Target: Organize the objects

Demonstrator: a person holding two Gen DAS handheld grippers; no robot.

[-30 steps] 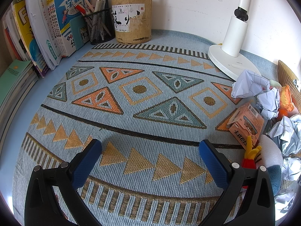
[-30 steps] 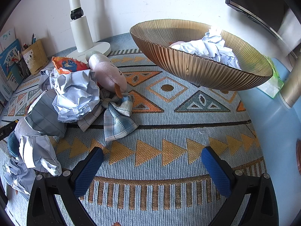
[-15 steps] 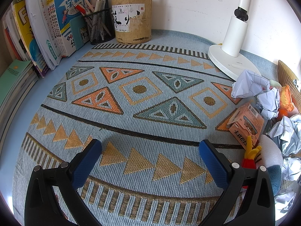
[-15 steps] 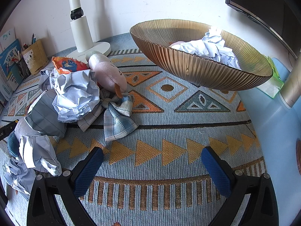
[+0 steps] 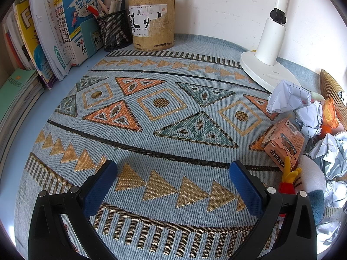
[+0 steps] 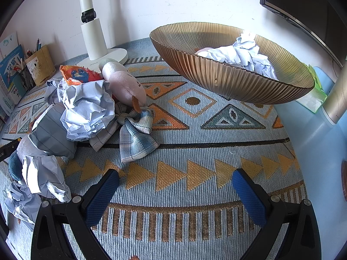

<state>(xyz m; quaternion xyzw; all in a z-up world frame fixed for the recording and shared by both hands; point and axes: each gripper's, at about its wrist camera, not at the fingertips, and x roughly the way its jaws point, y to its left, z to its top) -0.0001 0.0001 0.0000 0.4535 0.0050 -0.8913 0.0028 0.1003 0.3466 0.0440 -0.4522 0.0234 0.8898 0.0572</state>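
A clutter pile lies on the patterned mat: crumpled paper balls, a pink plush toy with a plaid bow, and an orange snack bag. A gold ribbed bowl at the back right holds more crumpled paper. My right gripper hovers open over bare mat, right of the pile. In the left wrist view the pile shows at the right edge: paper balls, a small pink box, a plush toy. My left gripper is open and holds nothing.
A white lamp base stands at the back by the wall. A cardboard pen holder, a mesh pen cup and upright books line the back left. A dark monitor and a green packet sit far right.
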